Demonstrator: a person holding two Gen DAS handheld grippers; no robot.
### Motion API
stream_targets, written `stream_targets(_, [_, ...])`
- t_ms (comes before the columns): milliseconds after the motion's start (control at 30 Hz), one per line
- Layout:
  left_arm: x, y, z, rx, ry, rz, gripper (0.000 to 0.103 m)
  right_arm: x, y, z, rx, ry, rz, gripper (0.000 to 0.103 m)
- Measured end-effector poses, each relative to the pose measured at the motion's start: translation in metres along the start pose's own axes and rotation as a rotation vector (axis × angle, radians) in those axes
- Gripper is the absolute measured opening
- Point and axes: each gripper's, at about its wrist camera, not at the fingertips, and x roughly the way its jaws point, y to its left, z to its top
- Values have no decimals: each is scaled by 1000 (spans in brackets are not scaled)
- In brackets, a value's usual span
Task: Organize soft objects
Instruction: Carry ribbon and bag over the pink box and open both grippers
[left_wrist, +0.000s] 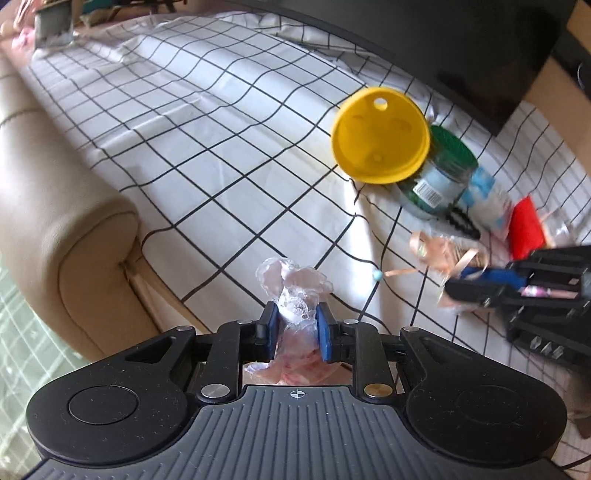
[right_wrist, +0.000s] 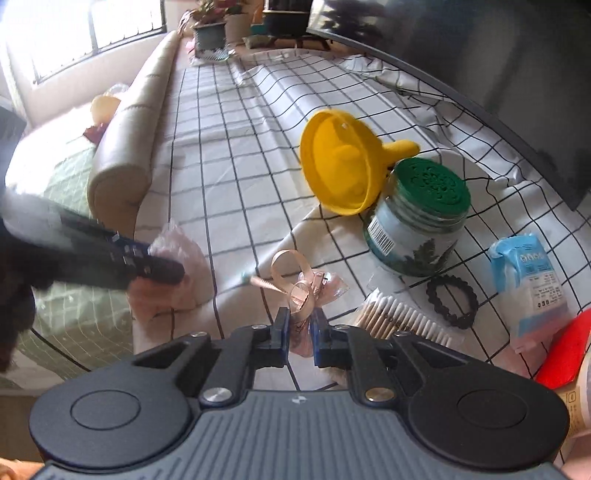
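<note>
My left gripper (left_wrist: 295, 314) is shut on a crumpled clear plastic bag with pink contents (left_wrist: 293, 291), held above the checked cloth near the table's front edge; it also shows in the right wrist view (right_wrist: 177, 266). My right gripper (right_wrist: 299, 321) is shut on a small clear packet tied with a peach ribbon (right_wrist: 295, 284), just above the cloth. In the left wrist view the right gripper (left_wrist: 480, 291) appears at the right with the ribbon packet (left_wrist: 443, 254).
On the checked cloth (right_wrist: 229, 155) lie a yellow funnel (right_wrist: 340, 162), a green-lidded jar (right_wrist: 417, 221), a black scrunchie (right_wrist: 452, 299), cotton swabs (right_wrist: 399, 317), a blue-white pouch (right_wrist: 528, 280) and a red item (right_wrist: 565, 350). A beige padded bench (left_wrist: 55, 206) runs along the left.
</note>
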Motion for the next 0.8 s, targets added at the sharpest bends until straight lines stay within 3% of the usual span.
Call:
stream_targets(133, [-5,-3,8,-29,-9,-6,18,-27,-15,18,63,-44,10,12])
stream_targets(267, [-36,-26,36,23,-127,-50,17,-82,-41,37,116,-161,-10,12])
stream_targets(400, [-64,-65,73,96,-242,-94,17,-143,-69,41,143,-303,-112,12])
stream_targets(600, [-87,-148,121,192,-387,-192,17,-211,-116,17,209,-437,-282,12])
stream_targets(800, [-81,-238,154,291,-406,-310,18,-258,-165,-25,313,-492,-433,12])
